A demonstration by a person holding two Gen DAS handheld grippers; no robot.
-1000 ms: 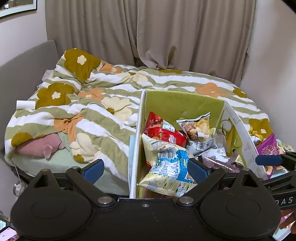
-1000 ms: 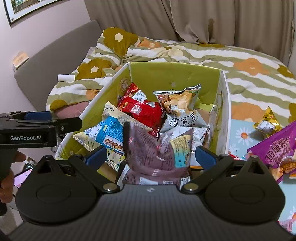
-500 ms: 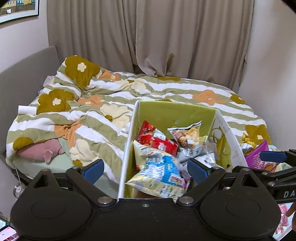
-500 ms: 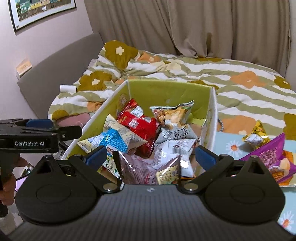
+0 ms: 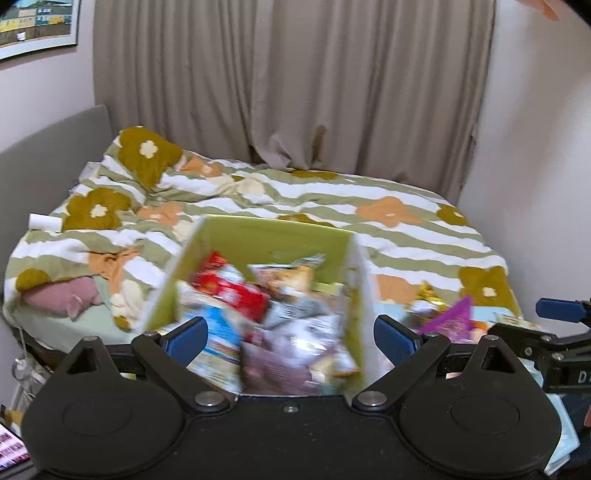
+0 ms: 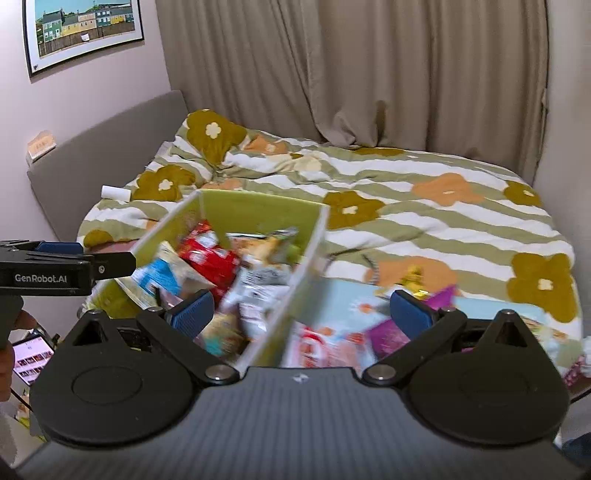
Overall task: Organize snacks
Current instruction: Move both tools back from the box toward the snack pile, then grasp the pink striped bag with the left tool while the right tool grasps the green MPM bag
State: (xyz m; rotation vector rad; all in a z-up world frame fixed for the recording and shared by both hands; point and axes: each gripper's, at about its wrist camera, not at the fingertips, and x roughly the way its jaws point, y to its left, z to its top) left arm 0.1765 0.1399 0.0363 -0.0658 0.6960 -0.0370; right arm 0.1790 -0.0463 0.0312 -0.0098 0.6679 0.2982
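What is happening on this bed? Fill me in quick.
A person holds a gripper in each hand and is sorting snack packets into a green box on the bed. The box already holds a heap, with a red packet on top. The left gripper and right gripper are both open and empty above the box. A purple packet and a gold packet still lie outside, to its right.

beige curtains (image 6: pixel 369 74); pale wall (image 6: pixel 92 96) with framed picture (image 6: pixel 83 29); grey headboard (image 6: pixel 110 140); floral striped duvet (image 6: pixel 424 192)
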